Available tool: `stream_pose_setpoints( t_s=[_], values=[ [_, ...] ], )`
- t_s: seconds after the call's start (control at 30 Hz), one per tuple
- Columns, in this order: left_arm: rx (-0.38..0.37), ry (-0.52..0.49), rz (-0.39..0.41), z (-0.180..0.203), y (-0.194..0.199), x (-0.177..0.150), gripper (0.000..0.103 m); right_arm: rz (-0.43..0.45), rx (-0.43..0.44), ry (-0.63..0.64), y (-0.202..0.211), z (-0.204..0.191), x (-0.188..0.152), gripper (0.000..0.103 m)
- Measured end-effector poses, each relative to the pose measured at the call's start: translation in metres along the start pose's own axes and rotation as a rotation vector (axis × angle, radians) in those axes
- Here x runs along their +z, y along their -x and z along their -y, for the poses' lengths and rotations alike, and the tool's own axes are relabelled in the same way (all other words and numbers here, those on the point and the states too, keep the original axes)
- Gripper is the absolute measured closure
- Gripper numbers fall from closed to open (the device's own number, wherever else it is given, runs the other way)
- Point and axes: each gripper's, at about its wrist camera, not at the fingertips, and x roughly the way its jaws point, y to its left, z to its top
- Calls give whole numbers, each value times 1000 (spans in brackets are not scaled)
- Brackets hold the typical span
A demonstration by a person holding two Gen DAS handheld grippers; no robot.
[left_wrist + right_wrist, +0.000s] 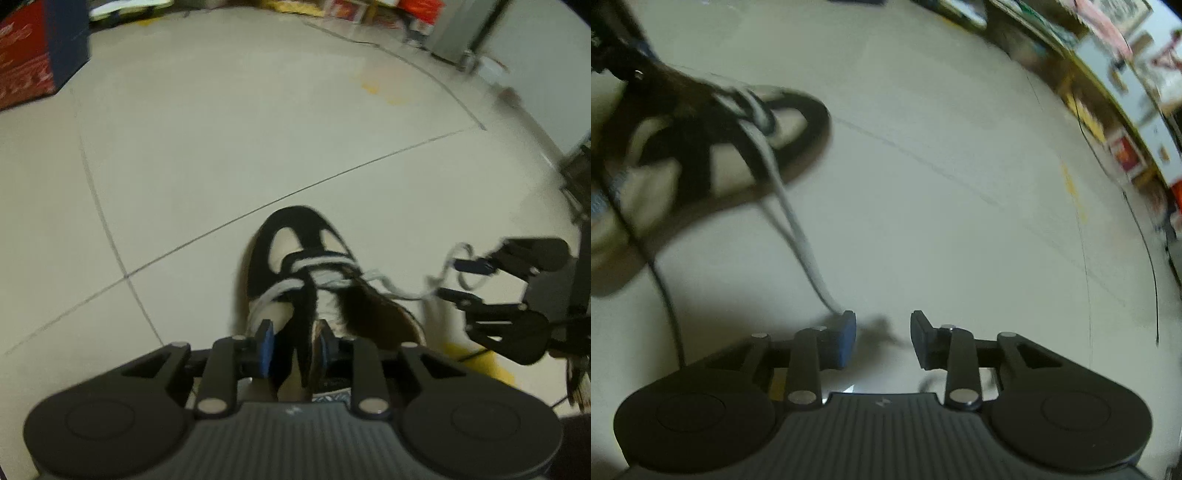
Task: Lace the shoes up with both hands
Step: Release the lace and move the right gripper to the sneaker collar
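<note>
A black-and-white shoe (295, 229) stands on the tiled floor with its toe pointing away; the right wrist view shows this shoe (701, 147) at the left, blurred. My left gripper (295, 343) is at the shoe's opening, shut on the black tongue (306, 317). A white lace (399, 288) runs from the eyelets out to the right. There my right gripper (465, 280) stands open beside the shoe. In the right wrist view the lace (798, 236) ends against the outside tip of the left finger (846, 332). Nothing lies between the fingers of my right gripper (882, 332).
A red and blue box (26, 55) stands at the far left. Boxes and a grey cabinet (461, 29) line the far wall. A black cable (665, 295) trails over the floor by the shoe. Cluttered shelves (1108, 110) run along the right.
</note>
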Motion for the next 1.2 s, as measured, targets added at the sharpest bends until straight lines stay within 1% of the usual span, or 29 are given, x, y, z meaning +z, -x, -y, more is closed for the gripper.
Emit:
stream_pose_setpoints(
  t_s=[0.03,0.07,0.1,0.13,0.23,0.27,0.33,0.43,0.47,0.53,0.57,0.6,0.63,0.7,0.83,0.87,0.93,1.0,1.03,1.07,1.13,1.2],
  values=[
    [-17,-22,9,-1,3,1,75,17,18,1,2,-3,4,68],
    [-30,-34,19,-5,7,3,70,32,35,5,4,-7,8,70],
    [-44,-28,22,-10,10,4,64,48,52,8,6,-11,11,70],
    [-59,-20,23,-14,12,6,63,63,68,13,8,-15,15,70],
    [-123,29,-2,-21,13,11,62,83,74,40,7,-24,21,70],
    [-146,22,-19,-19,11,12,63,87,76,48,6,-26,22,70],
    [-164,-43,-47,-8,8,13,64,94,79,63,5,-30,26,70],
    [-104,-134,-52,8,6,11,64,103,84,66,9,-29,36,70],
    [-84,-137,-61,11,3,11,66,105,86,53,10,-23,40,70],
    [-67,-112,-76,11,-2,11,72,107,106,13,13,-16,46,70],
    [-56,-89,-88,10,-5,10,77,107,123,-11,14,-14,47,70],
    [-41,-68,-90,10,-7,10,80,107,139,-36,15,-12,48,70],
    [-28,-47,-91,9,-8,9,81,108,156,-60,16,-10,50,70],
    [-13,7,-80,7,-8,8,86,109,188,-110,18,-6,52,70],
    [-19,109,-59,-3,-3,3,89,110,254,-208,23,2,57,70],
    [-33,120,-62,-6,-2,3,88,110,270,-233,24,4,59,70],
    [-72,149,-79,-13,0,3,81,111,303,-282,27,8,61,70],
    [-108,188,-100,-20,1,6,62,111,335,-332,29,12,64,70],
    [-117,186,-106,-21,2,7,59,108,348,-363,30,15,65,70],
    [-118,164,-111,-20,3,9,58,108,370,-400,32,18,65,69],
    [-84,116,-99,-12,3,9,58,104,444,-472,36,21,66,69],
    [-62,88,-105,-4,-2,8,61,84,506,-524,35,19,66,69]
  ],
)
